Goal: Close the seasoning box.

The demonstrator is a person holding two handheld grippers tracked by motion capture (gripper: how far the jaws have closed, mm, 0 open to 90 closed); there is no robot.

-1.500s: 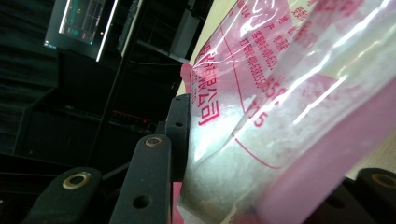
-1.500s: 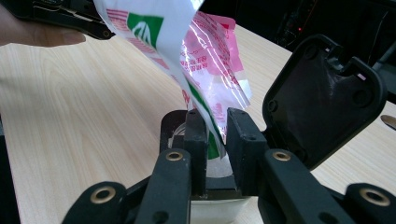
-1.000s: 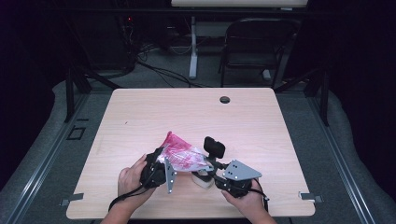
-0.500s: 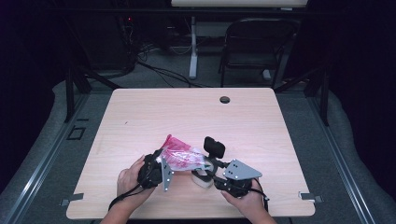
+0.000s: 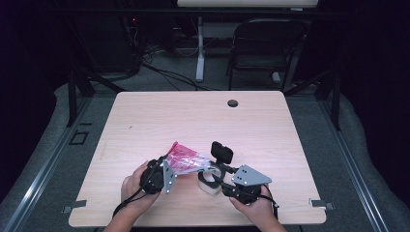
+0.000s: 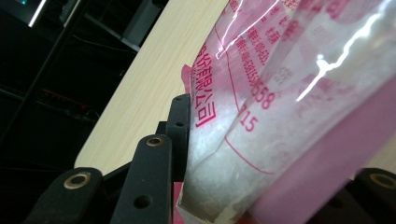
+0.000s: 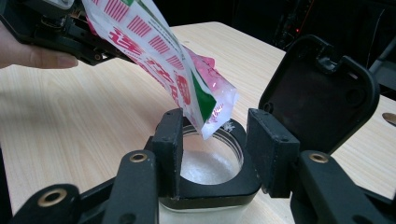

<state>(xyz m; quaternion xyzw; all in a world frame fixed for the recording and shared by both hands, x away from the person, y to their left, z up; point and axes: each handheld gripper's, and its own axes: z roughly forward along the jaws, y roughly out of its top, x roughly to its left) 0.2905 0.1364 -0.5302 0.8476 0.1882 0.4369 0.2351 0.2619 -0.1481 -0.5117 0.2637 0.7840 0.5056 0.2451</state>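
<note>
Counting from the high view: one table (image 5: 145, 121), one pink bag (image 5: 186, 159), one jar (image 5: 209, 181) with its black lid (image 5: 222, 152) flipped up, two grippers, two hands. At the near edge of the table, the left gripper (image 5: 164, 173) pinches the bag, which slants toward the jar held at the right gripper (image 5: 216, 178).

Left gripper view: the bag (image 6: 280, 93) is clear plastic with pink print and a pink band, white grains inside; it sits clamped between the black jaws, pressed against the left one.

Right gripper view: the bag's corner (image 7: 212, 114) hangs over the open mouth of the jar (image 7: 210, 163), which holds white powder. The right gripper (image 7: 217, 154) has just been opening; its jaws flank the jar's black collar, and whether the pads press on it cannot be told. The lid (image 7: 322, 88) stands upright behind.
</note>
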